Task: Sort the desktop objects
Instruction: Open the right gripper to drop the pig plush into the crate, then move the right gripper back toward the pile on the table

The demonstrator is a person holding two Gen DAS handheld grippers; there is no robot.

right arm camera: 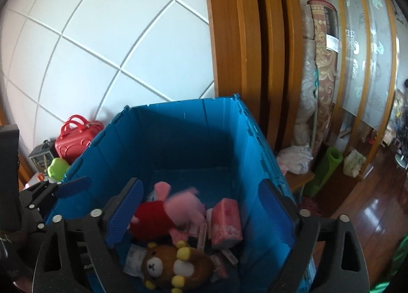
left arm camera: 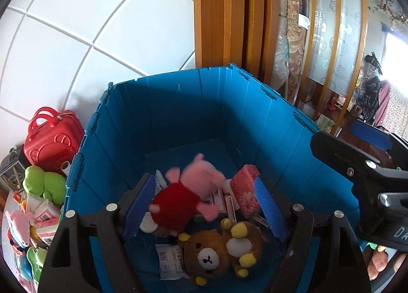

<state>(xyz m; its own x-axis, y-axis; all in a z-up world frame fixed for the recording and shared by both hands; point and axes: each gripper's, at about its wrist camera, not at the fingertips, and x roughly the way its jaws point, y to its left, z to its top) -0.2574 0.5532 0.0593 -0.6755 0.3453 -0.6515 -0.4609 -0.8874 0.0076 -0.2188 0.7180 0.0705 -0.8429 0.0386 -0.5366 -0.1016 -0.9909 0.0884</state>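
Note:
A blue crate [left arm camera: 178, 104] [right arm camera: 178, 129] stands by the tiled wall. Inside lie a brown bear plush [left arm camera: 219, 252] [right arm camera: 176, 266], a pink tissue pack [left arm camera: 246, 191] [right arm camera: 227, 224] and white packets [left arm camera: 170, 259]. A pink pig plush in a red dress [left arm camera: 186, 193] [right arm camera: 165, 211] is blurred, loose in the crate between my left gripper's fingers. My left gripper [left arm camera: 204, 206] is open above the crate and holds nothing. My right gripper [right arm camera: 201, 219] is open and empty over the same crate; it also shows at the right of the left wrist view [left arm camera: 357, 163].
A red toy suitcase [left arm camera: 51, 140] [right arm camera: 75, 137], a green plush [left arm camera: 43, 183] [right arm camera: 57, 168] and several small toys and cartons [left arm camera: 30, 219] lie left of the crate. A wooden door frame [left arm camera: 229, 12], rolled mats [right arm camera: 321, 76] and wood floor [right arm camera: 369, 216] are at right.

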